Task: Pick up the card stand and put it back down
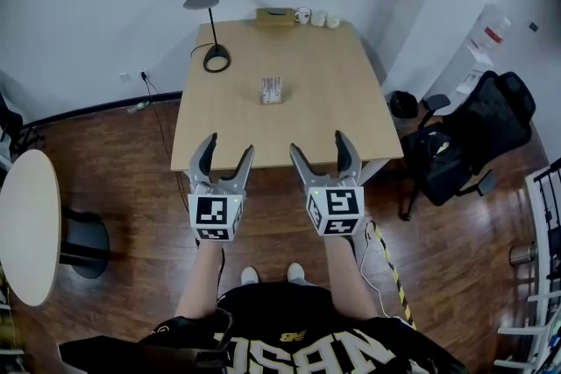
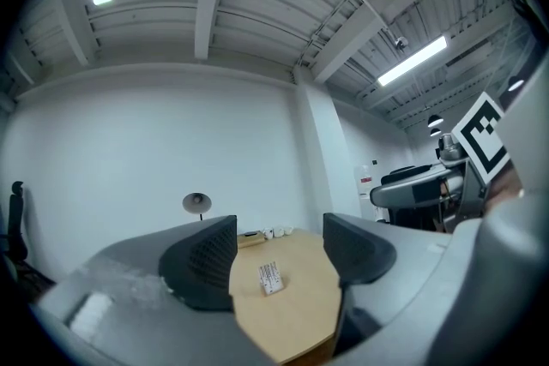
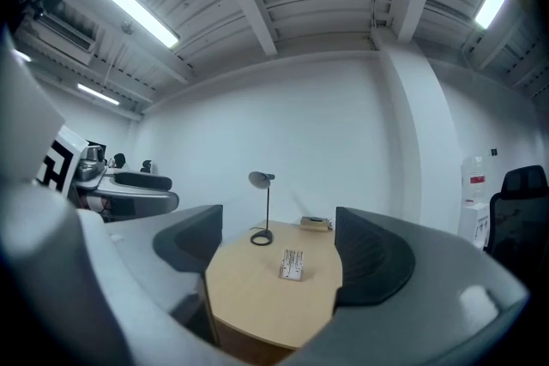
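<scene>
The card stand (image 1: 272, 89), a small clear holder with white cards in it, stands upright near the middle of the light wooden table (image 1: 298, 131). Both grippers hover side by side at the table's near edge, well short of the stand. My left gripper (image 1: 230, 144) is open and holds nothing. My right gripper (image 1: 317, 143) is open and empty too. In the left gripper view the card stand (image 2: 270, 277) shows far off between the spread jaws of the left gripper (image 2: 279, 251). The right gripper view likewise frames the card stand (image 3: 292, 264) between the jaws of the right gripper (image 3: 279, 249).
A black desk lamp (image 1: 210, 22) stands at the table's far left. A wooden box (image 1: 275, 16) and white cups (image 1: 317, 17) line the far edge by the wall. A black office chair (image 1: 473, 136) sits to the right, a round table (image 1: 26, 223) to the left.
</scene>
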`<act>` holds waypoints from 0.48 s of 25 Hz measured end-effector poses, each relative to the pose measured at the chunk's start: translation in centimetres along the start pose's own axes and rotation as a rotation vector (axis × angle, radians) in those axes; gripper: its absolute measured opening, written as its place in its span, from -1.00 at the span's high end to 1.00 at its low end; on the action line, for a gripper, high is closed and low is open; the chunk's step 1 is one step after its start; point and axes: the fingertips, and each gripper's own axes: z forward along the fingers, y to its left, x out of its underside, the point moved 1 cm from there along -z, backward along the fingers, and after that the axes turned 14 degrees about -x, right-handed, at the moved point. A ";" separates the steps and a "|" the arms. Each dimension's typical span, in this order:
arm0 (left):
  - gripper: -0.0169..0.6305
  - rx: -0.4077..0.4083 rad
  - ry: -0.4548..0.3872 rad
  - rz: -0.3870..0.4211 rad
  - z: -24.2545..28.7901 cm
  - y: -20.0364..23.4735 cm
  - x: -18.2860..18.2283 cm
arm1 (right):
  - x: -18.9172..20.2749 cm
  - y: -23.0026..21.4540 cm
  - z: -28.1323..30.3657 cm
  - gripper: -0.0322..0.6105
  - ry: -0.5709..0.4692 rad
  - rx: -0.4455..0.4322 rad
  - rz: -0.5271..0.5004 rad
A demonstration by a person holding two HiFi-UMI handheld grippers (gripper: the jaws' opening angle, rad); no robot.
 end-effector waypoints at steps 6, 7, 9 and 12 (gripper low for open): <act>-0.04 -0.010 0.011 -0.013 -0.2 -0.5 0.4 | 0.4 0.1 -0.2 -0.36 0.006 -0.022 -0.001; -0.04 -0.012 0.014 -0.014 -0.2 -0.5 0.5 | 0.4 0.1 -0.2 -0.36 0.006 -0.025 -0.001; -0.04 -0.015 0.018 -0.014 -0.3 -0.5 0.6 | 0.3 0.1 -0.3 -0.36 0.004 -0.027 -0.003; -0.04 -0.019 0.019 -0.018 -0.5 -0.5 0.6 | 0.1 0.1 -0.4 -0.36 0.001 -0.031 -0.006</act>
